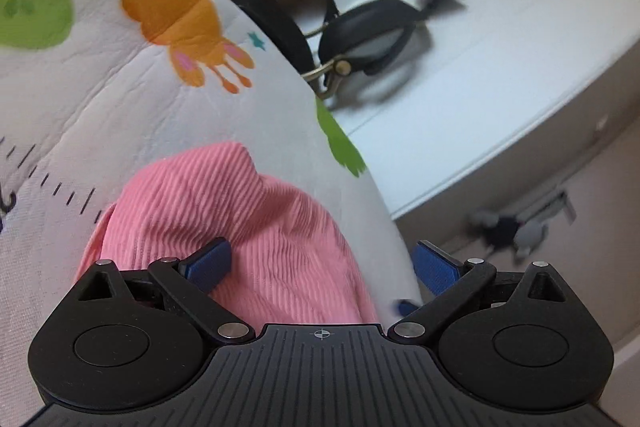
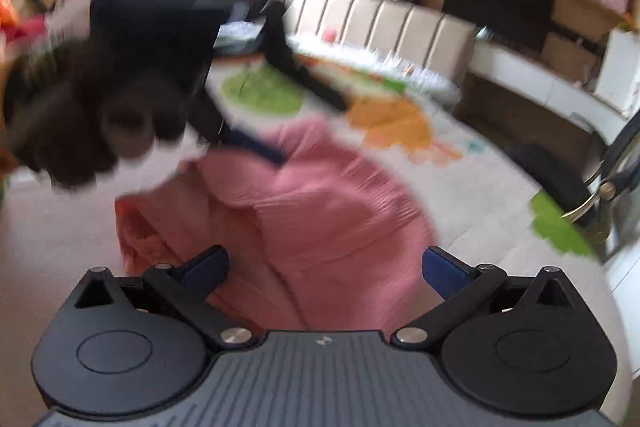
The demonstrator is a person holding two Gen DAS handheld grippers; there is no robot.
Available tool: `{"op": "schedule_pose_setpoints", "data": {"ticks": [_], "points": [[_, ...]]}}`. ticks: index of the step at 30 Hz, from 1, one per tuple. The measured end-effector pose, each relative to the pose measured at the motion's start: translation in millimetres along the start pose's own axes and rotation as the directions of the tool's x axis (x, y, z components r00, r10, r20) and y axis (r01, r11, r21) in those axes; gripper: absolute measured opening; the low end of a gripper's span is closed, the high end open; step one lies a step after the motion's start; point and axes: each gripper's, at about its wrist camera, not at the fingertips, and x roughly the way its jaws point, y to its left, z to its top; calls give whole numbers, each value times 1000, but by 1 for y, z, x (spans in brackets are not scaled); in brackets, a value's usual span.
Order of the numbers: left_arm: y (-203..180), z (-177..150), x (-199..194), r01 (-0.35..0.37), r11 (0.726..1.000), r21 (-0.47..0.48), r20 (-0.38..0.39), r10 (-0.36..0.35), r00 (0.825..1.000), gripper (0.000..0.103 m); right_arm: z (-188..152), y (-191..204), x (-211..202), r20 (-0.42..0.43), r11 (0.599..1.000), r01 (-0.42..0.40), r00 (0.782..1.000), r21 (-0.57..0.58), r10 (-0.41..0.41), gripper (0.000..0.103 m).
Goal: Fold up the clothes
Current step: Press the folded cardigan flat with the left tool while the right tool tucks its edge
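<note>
A pink ribbed garment (image 1: 240,227) lies bunched on a cartoon-print quilt (image 1: 120,87). My left gripper (image 1: 320,267) is open, its blue fingers (image 1: 208,265) spread over the garment's near part, holding nothing. In the right wrist view the same garment (image 2: 304,203) lies crumpled on the quilt (image 2: 460,179). My right gripper (image 2: 324,267) is open just above the garment's near edge. The left gripper (image 2: 256,143) shows blurred at the garment's far side, with its black body above left.
The quilt's edge drops off to the right onto a pale floor (image 1: 480,75). A black chair base (image 1: 368,31) stands on that floor. A beige sofa (image 2: 400,31) and shelves with toys stand behind.
</note>
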Motion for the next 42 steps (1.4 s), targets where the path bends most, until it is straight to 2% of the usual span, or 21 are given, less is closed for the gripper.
{"op": "schedule_pose_setpoints", "data": {"ticks": [3, 5, 9, 12, 14, 18, 21, 23, 25, 27, 32, 36, 39, 42], "points": [[-1, 3, -6, 6, 1000, -19, 7, -5, 1000, 100, 5, -9, -7, 30, 999, 27, 999, 17, -27, 103], [-8, 3, -15, -20, 1000, 16, 27, 20, 999, 100, 0, -6, 7, -21, 995, 93, 995, -26, -93, 103], [-21, -12, -39, -89, 981, 172, 55, 81, 995, 100, -12, -11, 32, -131, 974, 214, 966, -73, -222, 103], [-27, -29, -51, -125, 955, 268, 23, 124, 992, 100, -11, -21, 23, -128, 980, 195, 972, -50, -199, 103], [-31, -43, -55, -187, 920, 345, 24, 190, 981, 100, -5, -26, 7, -93, 991, 130, 987, -23, -132, 103], [-36, -67, -48, -341, 801, 492, 44, 368, 929, 100, 18, -43, -16, 19, 996, 21, 1000, 82, -22, 103], [-28, -71, -45, -349, 812, 467, 19, 386, 922, 100, 36, -58, -2, 68, 977, -34, 997, 211, 20, 103], [-22, -74, -42, -354, 821, 448, 1, 395, 919, 101, 40, -63, 25, 38, 950, -60, 998, 308, 50, 103], [-16, -74, -43, -343, 842, 416, -23, 388, 922, 101, 34, -59, 59, -80, 936, -46, 994, 348, 79, 103], [-15, -74, -46, -337, 845, 416, -32, 384, 923, 101, 22, -43, 90, -221, 952, 30, 974, 305, 40, 103], [-15, -75, -49, -334, 851, 406, -47, 385, 922, 101, 14, -41, 89, -224, 927, 56, 974, 372, 31, 103], [-19, -75, -44, -331, 855, 399, -57, 384, 922, 101, 7, -53, 85, -227, 886, 14, 968, 463, 103, 103], [-23, -76, -43, -297, 869, 396, -88, 358, 930, 101, 18, -57, 74, -196, 893, -8, 975, 450, 107, 103], [-28, -82, -41, -282, 868, 408, -115, 356, 928, 101, 31, -48, 68, -167, 923, -14, 982, 384, 84, 103]]}}
